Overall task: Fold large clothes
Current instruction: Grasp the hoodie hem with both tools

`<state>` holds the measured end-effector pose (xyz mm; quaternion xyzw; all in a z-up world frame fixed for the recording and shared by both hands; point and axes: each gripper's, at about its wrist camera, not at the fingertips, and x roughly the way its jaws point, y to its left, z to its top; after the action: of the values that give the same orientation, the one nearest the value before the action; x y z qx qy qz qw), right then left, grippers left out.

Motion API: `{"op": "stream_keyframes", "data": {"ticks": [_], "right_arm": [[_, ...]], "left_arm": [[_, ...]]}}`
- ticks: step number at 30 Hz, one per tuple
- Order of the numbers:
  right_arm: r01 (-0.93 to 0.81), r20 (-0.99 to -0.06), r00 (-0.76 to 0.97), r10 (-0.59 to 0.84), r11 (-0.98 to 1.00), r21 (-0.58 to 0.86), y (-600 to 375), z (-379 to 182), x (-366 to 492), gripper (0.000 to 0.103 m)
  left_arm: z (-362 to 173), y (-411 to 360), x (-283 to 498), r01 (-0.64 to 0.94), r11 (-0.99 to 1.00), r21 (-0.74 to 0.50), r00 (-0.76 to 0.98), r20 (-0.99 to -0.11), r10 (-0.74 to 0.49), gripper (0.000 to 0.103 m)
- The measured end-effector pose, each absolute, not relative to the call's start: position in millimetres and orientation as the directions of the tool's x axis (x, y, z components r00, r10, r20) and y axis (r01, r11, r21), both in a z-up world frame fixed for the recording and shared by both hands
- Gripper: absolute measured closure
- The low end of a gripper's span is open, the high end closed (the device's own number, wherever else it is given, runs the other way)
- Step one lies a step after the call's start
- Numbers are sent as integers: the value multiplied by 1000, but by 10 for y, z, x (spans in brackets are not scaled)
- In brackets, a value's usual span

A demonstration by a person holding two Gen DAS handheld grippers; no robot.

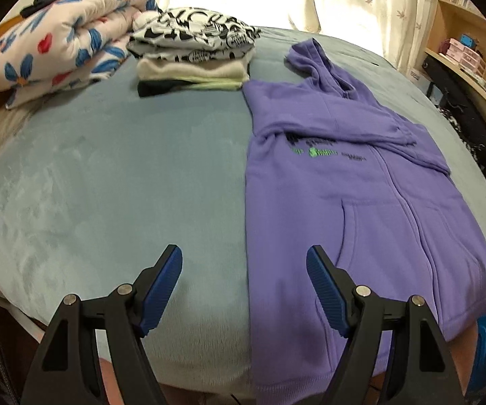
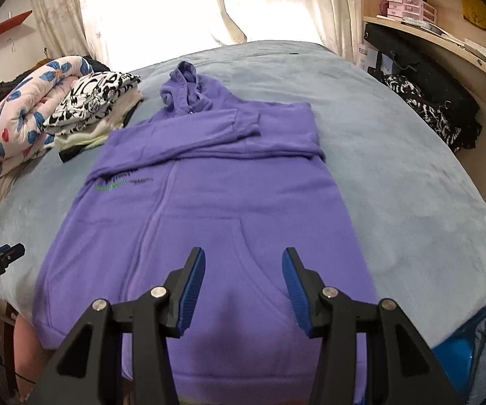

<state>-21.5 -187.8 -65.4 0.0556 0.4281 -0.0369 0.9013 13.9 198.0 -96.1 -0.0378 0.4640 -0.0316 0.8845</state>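
Purple zip-front fleece hoodie (image 2: 209,202) is lying flat at the near edge of the grey-blue plush bed (image 1: 107,185), sleeves crossed over the chest, while left gripper (image 1: 244,287) and right gripper (image 2: 244,290) are both hovering wide open over its hem, likely lining up the bottom fold.

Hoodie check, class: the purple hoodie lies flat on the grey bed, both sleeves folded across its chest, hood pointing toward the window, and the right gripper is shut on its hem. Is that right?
Not quite. The right gripper is open, hovering above the hoodie and holding nothing, as the right wrist view shows. The rest stands: it lies flat on the bed, sleeves folded across the chest, hood toward the window.
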Motion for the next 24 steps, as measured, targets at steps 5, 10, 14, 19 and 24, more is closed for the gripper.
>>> {"op": "stream_keyframes", "data": {"ticks": [5,10,14,19,24], "right_arm": [[126,-777,628,-35,990,58,-2088,-718,-432,55],[158,-795,605,-42,985,68,-2333,-897,-649,55],[205,-811,582,-59,976,76,-2537,-1067,-816,55],[261,-826,563,-43,957,128,-2761,-1263,-949,55],[263,-815,580,-12,949,173,-2821,-1337,-999,55]], "left_arm": [[-1157,2127,-1,21,983,-183,534,-829,-166,28],[-1364,2209,-138,42,965,-259,505,-828,-244,28],[-1529,2227,-243,51,949,-311,492,-819,-295,28],[-1594,2174,-339,95,942,-323,502,-801,-326,28],[-1636,2144,-356,114,911,-396,482,-780,-399,28]]}}
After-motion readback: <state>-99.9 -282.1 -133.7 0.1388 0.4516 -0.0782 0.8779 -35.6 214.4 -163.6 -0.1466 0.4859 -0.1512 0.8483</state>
